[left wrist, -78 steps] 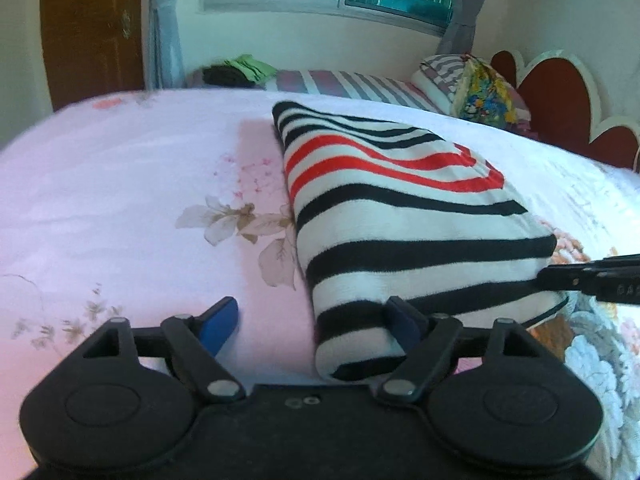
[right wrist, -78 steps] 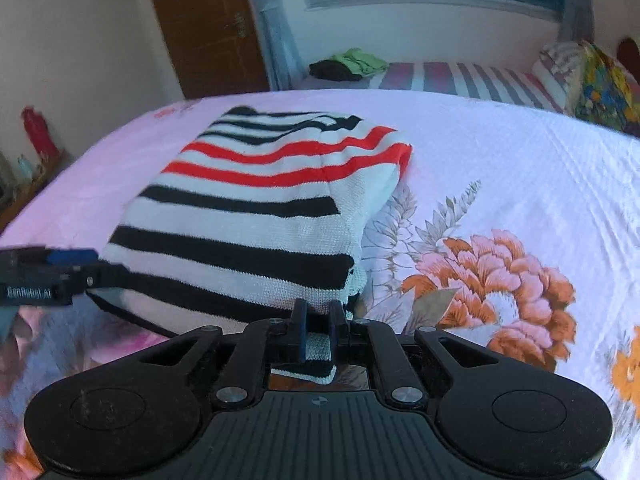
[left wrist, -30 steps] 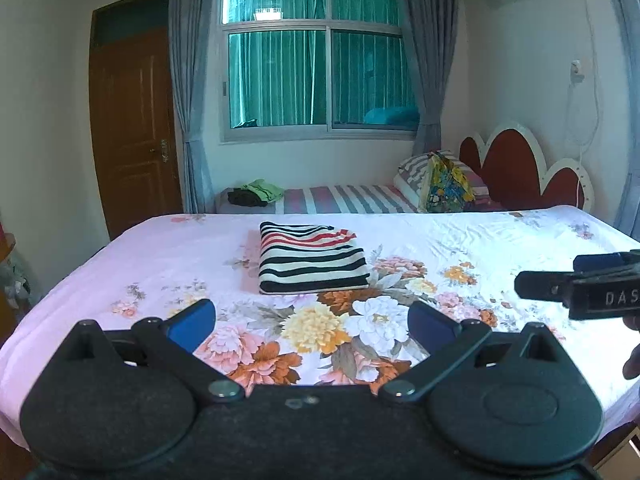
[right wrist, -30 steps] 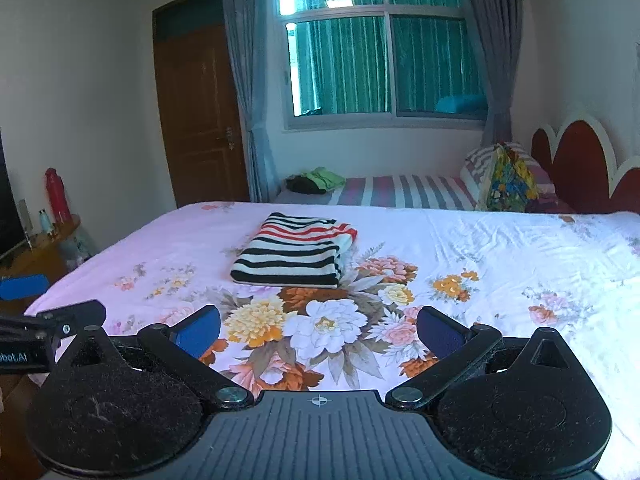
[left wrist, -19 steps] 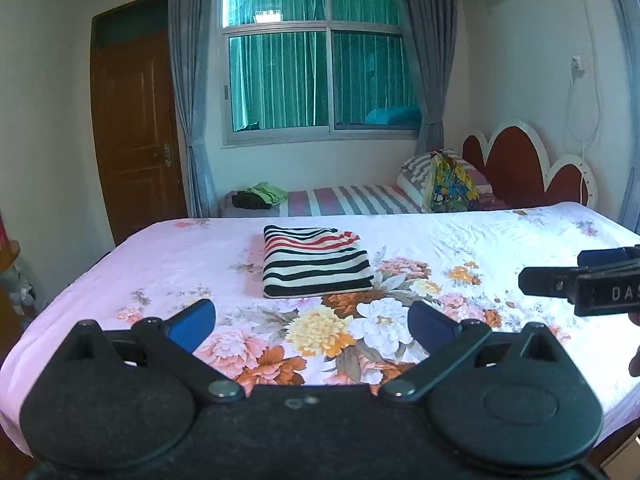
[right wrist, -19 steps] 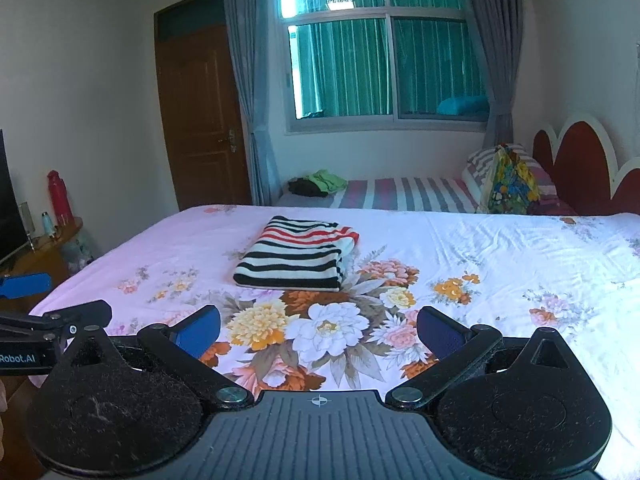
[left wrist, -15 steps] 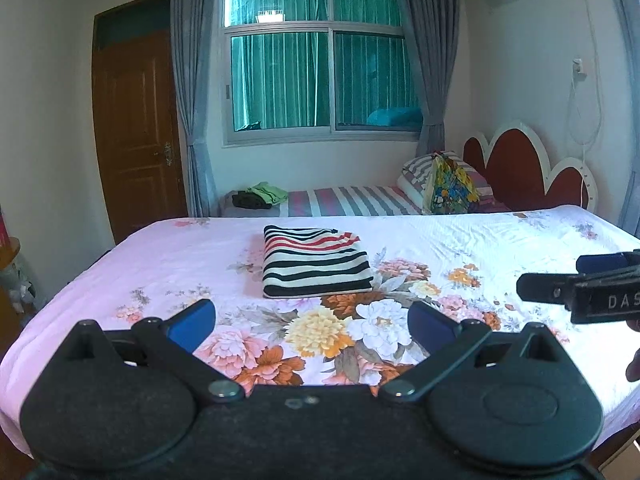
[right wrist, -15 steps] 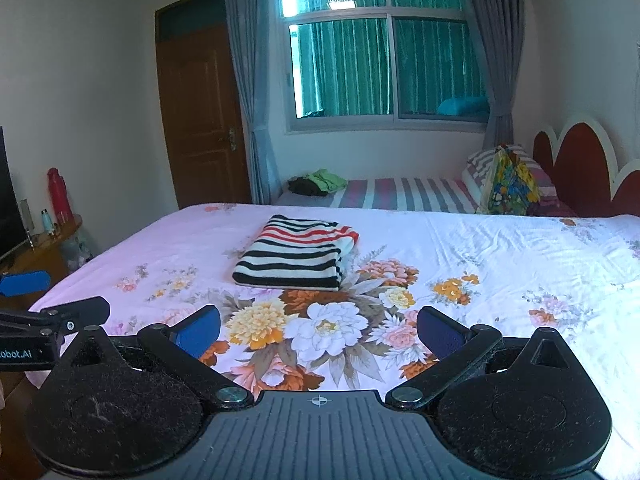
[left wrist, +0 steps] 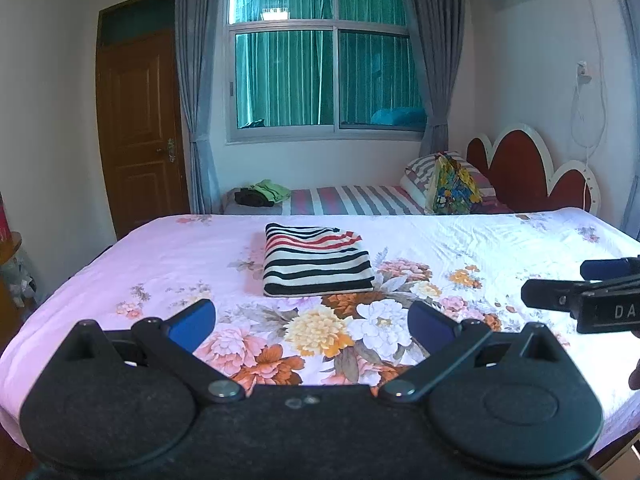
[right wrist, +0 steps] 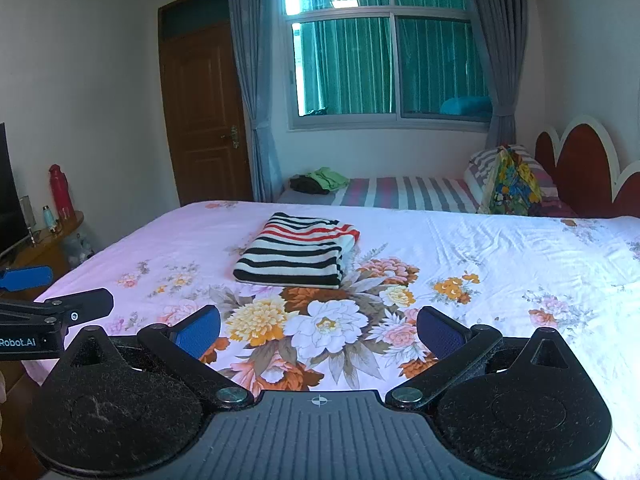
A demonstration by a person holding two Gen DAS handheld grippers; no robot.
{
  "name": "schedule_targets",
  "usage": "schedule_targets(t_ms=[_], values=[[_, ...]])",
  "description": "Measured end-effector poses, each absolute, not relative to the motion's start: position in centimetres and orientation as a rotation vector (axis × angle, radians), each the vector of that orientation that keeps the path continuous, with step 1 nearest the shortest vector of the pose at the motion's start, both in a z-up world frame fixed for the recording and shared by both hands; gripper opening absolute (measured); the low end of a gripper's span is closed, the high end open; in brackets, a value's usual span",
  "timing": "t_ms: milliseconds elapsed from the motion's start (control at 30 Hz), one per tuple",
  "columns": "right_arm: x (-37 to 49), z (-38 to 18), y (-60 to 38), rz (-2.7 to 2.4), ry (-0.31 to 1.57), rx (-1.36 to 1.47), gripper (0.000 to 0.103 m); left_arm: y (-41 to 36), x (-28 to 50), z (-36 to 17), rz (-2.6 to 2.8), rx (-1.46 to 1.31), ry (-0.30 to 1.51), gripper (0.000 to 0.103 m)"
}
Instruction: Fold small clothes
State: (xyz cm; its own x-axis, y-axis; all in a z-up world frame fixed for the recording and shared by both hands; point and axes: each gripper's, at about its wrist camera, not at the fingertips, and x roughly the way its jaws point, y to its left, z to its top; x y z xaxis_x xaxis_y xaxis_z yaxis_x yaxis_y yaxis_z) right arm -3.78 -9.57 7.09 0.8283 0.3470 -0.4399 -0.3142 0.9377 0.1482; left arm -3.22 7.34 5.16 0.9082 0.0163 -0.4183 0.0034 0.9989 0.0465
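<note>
Striped sweater [left wrist: 316, 266] sits folded, edges squared, well ahead of left tongs [left wrist: 312, 322] and right tongs [right wrist: 319, 330], both spread wide and empty, bare bedsheet [left wrist: 500, 248] between.

- Your left gripper [left wrist: 312, 322] is matte black, with blue finger pads [left wrist: 192, 325] and silver screws.
- Your right gripper [right wrist: 319, 330] has fuzzy black discs and a ribbed grey plate.
</note>
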Motion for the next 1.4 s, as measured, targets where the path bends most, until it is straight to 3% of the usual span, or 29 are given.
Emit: schedule_targets(t_ms=[1400], values=[[-3.69,7.14,-9.11,0.378,0.487,0.047,0.103,7.28,-3.24,5.2,-0.014,0.046,0.433,0.103]])
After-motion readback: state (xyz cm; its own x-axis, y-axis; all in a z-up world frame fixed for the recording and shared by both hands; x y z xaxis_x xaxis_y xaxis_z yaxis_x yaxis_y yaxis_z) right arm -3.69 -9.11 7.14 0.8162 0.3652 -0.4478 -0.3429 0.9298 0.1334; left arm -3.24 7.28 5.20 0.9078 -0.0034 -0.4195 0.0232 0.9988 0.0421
